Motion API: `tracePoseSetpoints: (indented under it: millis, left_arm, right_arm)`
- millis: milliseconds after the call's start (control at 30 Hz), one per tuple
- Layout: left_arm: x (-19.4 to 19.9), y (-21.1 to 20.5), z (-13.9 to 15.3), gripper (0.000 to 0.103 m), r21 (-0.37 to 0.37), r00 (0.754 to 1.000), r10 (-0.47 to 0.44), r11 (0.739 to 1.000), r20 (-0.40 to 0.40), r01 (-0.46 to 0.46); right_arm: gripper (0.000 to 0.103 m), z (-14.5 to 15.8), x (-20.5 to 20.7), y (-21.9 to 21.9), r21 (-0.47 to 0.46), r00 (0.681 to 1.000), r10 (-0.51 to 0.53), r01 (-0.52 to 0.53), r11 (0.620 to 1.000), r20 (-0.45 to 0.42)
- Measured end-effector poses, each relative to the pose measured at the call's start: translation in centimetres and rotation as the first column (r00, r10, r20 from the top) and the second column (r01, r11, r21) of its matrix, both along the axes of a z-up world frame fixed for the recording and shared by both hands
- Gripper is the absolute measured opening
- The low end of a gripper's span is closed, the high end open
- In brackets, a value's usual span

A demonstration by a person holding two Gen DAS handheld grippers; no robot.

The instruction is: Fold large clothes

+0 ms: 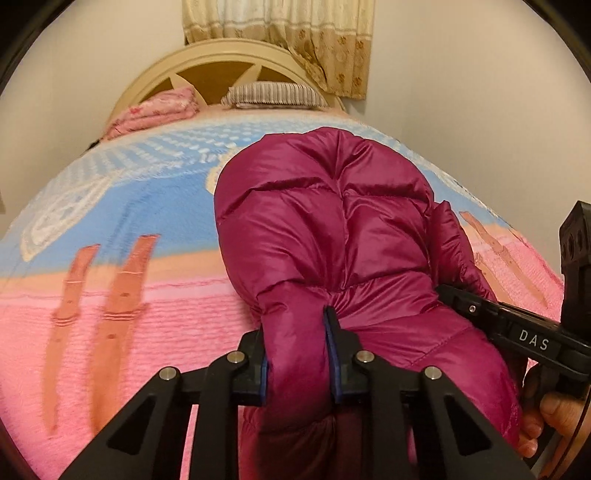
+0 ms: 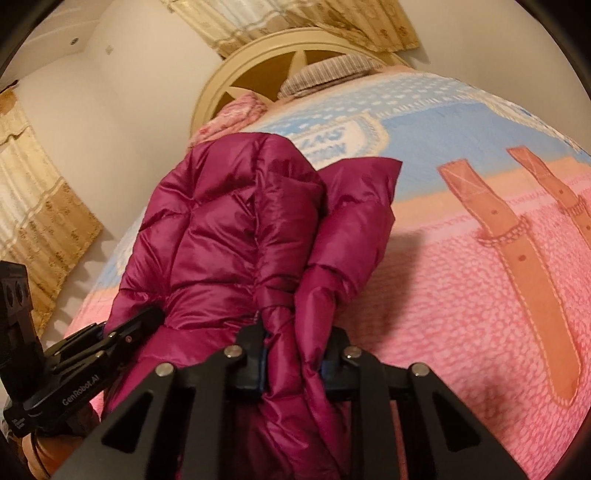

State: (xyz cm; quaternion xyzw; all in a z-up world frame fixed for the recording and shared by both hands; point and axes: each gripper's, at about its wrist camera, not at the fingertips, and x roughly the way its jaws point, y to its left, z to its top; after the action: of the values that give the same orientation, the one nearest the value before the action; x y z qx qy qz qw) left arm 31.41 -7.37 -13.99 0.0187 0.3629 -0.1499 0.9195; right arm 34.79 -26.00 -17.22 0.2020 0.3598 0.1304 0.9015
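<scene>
A magenta quilted down jacket (image 1: 325, 221) lies lengthwise on the bed, its near end bunched up at the foot and its far end reaching toward the blue part of the blanket (image 1: 110, 258). In the right wrist view the jacket (image 2: 221, 221) shows a loose flap standing up on its right side.

The left tool (image 1: 297, 354) is clamped on a thick fold of the jacket's near edge; the shiny fabric bulges between its blue pads (image 1: 330, 332). The right tool (image 2: 293, 363) is likewise clamped on a gathered roll of the same near edge, just to the right of the left one. Each tool shows in the other's camera: the right tool (image 1: 480, 317) at the right of the left view, with fingers of the person's hand (image 1: 546, 417) under it, and the left tool (image 2: 122, 332) at the lower left of the right view.

The blanket is pink near, blue far, printed with orange straps. At the far end sit a striped pillow (image 1: 275, 95), a folded pink quilt (image 1: 155, 110), a cream arched headboard (image 1: 221, 62), and beige curtains (image 1: 295, 29) on the wall.
</scene>
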Motion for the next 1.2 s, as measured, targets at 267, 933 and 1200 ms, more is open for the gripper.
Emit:
tracePoseSetpoints:
  millis: [267, 933, 1200]
  left_arm:
    - [-3.2, 6.2, 2.9, 0.024, -0.006, 0.991, 0.120, 0.993, 0.064, -0.120]
    - [-8.1, 19.0, 2.9, 0.024, -0.012, 0.929, 0.364, 0.931, 0.072, -0.364]
    - [-8.9, 21.9, 1.7, 0.024, -0.002, 0.913, 0.405, 0.914, 0.054, -0.405]
  right_arm:
    - [0.023, 2.0, 0.7, 5.0, 0.012, 0.991, 0.125, -0.125, 0.992, 0.047]
    - [0.023, 2.4, 1.1, 11.5, -0.023, 0.919, 0.388, -0.388, 0.922, 0.067]
    - [0.023, 1.3, 1.2, 14.6, -0.020, 0.898, 0.438, -0.438, 0.899, 0.036]
